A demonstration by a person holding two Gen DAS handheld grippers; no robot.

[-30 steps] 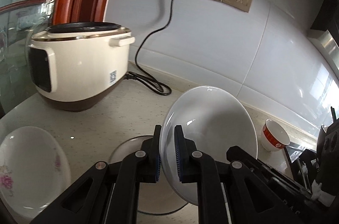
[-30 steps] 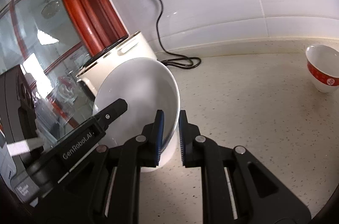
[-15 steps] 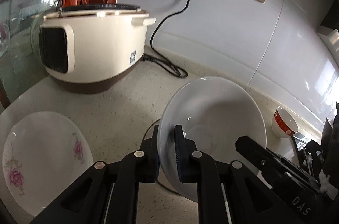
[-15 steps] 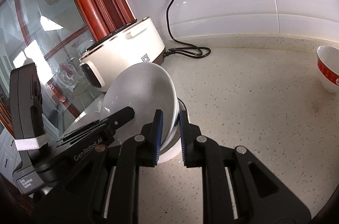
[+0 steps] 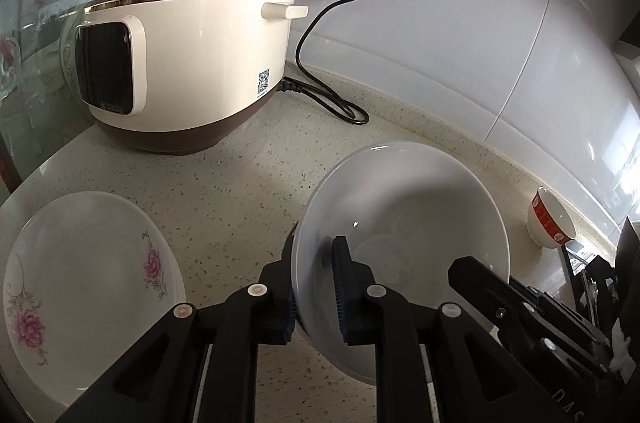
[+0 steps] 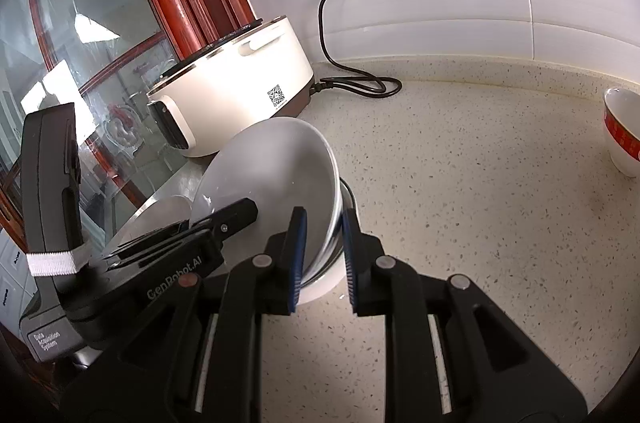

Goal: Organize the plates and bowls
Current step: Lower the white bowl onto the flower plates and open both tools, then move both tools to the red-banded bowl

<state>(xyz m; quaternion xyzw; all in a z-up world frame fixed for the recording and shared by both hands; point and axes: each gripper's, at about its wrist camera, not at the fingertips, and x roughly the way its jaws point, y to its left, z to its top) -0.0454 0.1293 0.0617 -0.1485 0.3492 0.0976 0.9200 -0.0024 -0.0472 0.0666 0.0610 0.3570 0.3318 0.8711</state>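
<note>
Left gripper (image 5: pixel 316 287) is clamped on the white bowl (image 5: pixel 404 223) rim. Right gripper (image 6: pixel 322 257) jaws are opening, that rim between them, pads seemingly clear. Floral plate (image 5: pixel 84 287) lies left of the left jaws.

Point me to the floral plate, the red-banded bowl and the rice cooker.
floral plate (image 5: pixel 88 283), left wrist view, bare centre.
red-banded bowl (image 5: pixel 554 225), left wrist view, outer wall.
rice cooker (image 5: pixel 208 63), left wrist view, cream side.

Both grippers tilt downward, left gripper (image 5: pixel 316 293) clamped tight, right gripper (image 6: pixel 323 257) with jaws opening.
</note>
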